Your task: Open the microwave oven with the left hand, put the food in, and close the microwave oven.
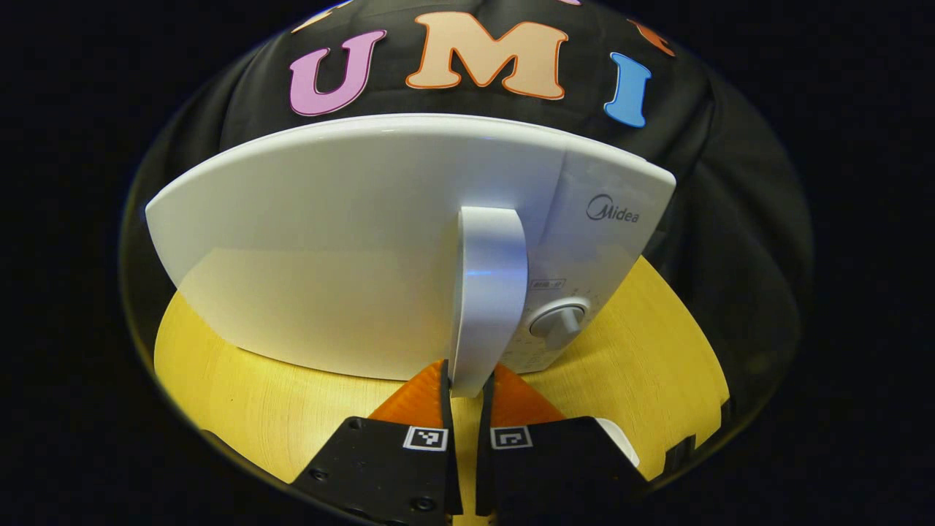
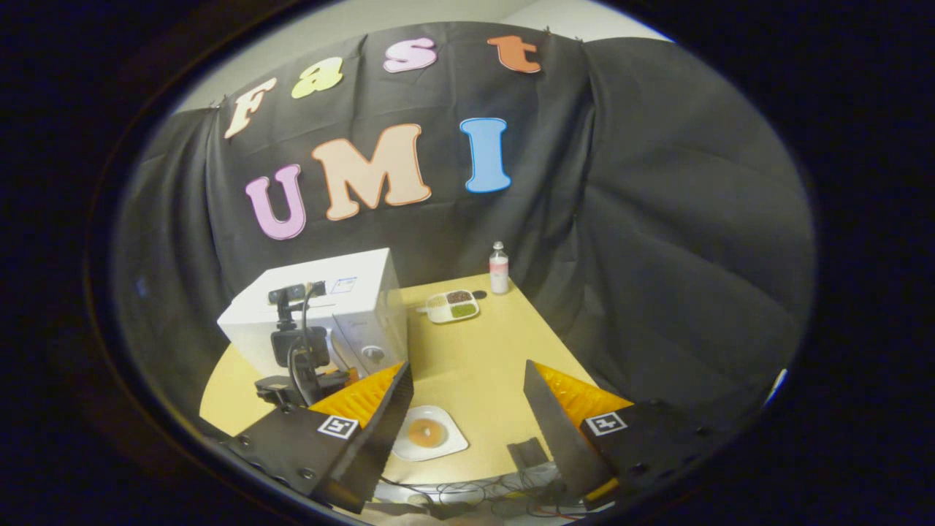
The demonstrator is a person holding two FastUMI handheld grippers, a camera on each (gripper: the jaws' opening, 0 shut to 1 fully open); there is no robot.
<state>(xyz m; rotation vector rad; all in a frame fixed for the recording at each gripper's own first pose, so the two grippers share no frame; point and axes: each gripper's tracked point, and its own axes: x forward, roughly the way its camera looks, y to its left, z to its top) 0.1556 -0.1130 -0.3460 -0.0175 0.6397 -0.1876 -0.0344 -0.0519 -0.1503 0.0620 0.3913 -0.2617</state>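
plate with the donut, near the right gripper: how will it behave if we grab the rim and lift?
The plate looks stiff and glazed, so probably slippery between the right gripper fingers. It lies flat on the table with a low rim, so getting under the edge may be awkward. The donut sits loose on it and could slide if the plate tilts.

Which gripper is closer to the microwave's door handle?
Left. The left gripper has its fingers on either side of the door handle on the microwave. The right gripper hangs open, farther back over the table.
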